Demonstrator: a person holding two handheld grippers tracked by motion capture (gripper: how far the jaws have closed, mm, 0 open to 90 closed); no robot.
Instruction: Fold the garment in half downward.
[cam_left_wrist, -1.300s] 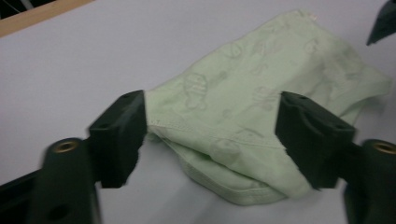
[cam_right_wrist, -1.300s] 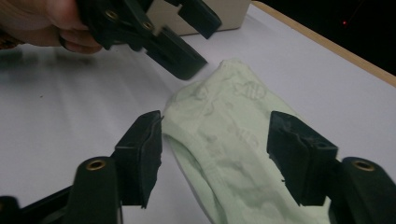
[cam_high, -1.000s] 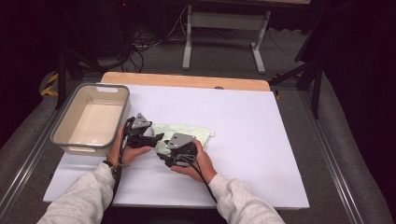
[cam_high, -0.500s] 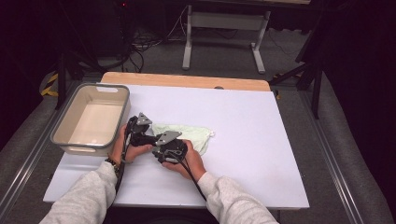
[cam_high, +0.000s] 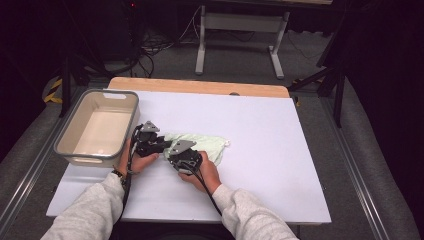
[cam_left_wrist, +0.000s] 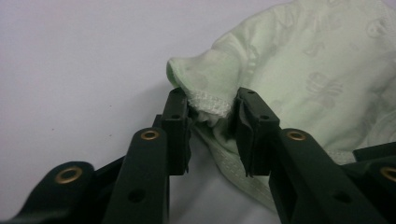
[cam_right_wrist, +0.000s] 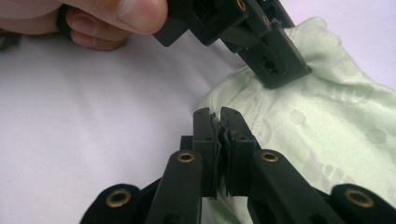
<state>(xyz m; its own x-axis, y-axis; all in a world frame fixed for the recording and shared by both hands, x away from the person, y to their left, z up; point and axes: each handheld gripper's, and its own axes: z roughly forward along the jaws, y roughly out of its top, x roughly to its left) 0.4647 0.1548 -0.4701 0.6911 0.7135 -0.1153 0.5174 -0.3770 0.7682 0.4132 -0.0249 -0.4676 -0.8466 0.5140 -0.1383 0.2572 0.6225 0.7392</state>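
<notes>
I see the pale green cloth (cam_high: 200, 144) bunched at the centre-left of the white table (cam_high: 280, 150), just right of the grey bin (cam_high: 67, 150). My left gripper (cam_left_wrist: 210, 116) has just been closing, its jaws pinching a hemmed fold of cloth. My right gripper (cam_right_wrist: 219, 126) has just closed too, jaws nearly together on the cloth's edge. Open table spreads to the right and bottom of the frame.

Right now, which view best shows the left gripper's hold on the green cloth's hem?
The left gripper view: the left gripper pinches the green cloth hem. The right gripper view shows it from outside; the high view, small.
</notes>
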